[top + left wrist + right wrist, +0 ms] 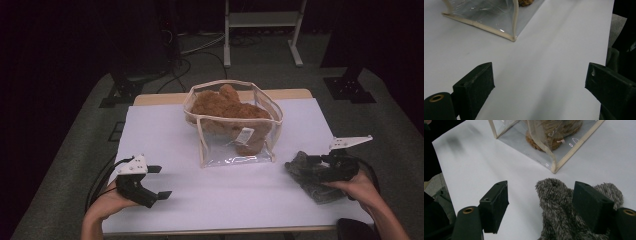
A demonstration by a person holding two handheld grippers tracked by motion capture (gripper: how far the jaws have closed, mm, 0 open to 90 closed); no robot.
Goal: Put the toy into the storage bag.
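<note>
A clear plastic bag (235, 145) with cream trim stands at the middle of the white table, a brown plush toy (227, 107) inside it. A grey fuzzy plush (312, 182) lies at the right. My right gripper (300, 164) is open over the grey plush (560, 207), jaws astride its near end, with the bag's corner (554, 168) just beyond. My left gripper (161, 182) hovers open above bare table at the front left, nothing between its jaws; the bag's lower corner (512, 38) lies ahead of it.
The white table top (150, 135) has free room left and right of the bag. Its front edge runs near both hands. Grey carpet (80, 150) surrounds the table, with cables and a white metal stand (262, 20) behind it.
</note>
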